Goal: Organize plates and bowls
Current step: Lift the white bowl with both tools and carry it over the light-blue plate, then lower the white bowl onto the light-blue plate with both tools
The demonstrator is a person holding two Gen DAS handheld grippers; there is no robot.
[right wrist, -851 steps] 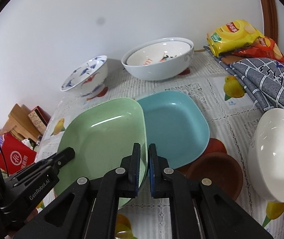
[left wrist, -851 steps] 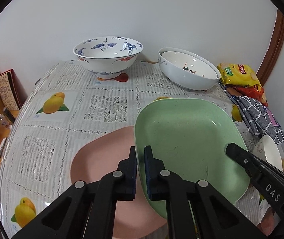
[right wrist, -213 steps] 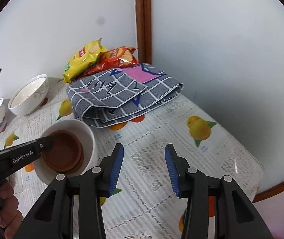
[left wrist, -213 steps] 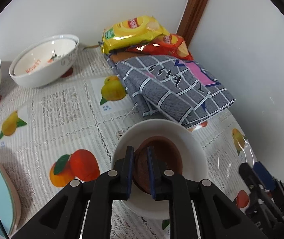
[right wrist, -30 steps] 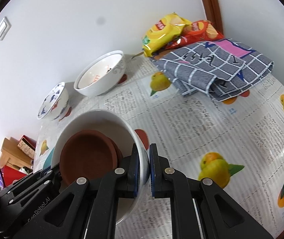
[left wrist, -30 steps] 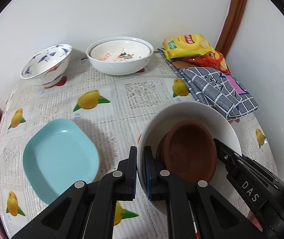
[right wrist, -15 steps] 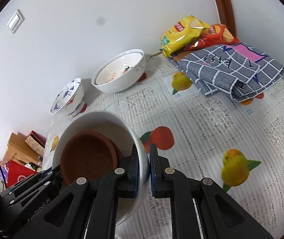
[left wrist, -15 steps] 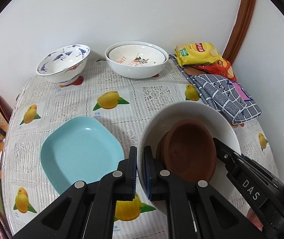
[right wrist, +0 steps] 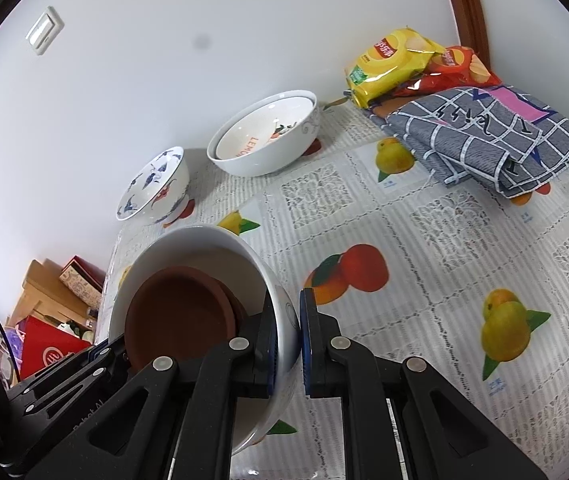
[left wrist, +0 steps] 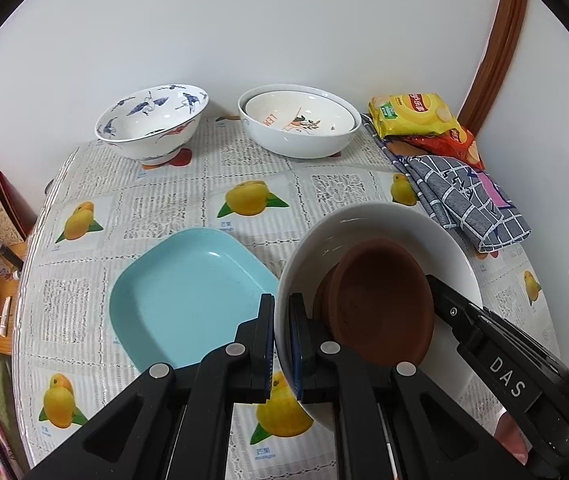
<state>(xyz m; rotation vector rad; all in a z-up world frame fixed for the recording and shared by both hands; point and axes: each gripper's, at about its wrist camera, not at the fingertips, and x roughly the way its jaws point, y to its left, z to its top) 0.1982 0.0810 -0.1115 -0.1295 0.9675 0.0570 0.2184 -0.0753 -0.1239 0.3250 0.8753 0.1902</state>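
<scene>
above the desk (left wrist: 172, 204), right beside the blue plate (left wrist: 188, 296), both claws pinch the white bowl (left wrist: 368, 220): left claw (left wrist: 282, 336) and right claw (right wrist: 286, 336) squeeze opposite rims. brown dishes (left wrist: 380, 296) sit inside.

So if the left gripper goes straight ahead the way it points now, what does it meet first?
The left gripper is shut on the rim of the white bowl. Straight ahead lies bare tablecloth, between the blue plate and that bowl. Farther on stand the nested white bowls, probably the first obstacle; depth is unclear.
</scene>
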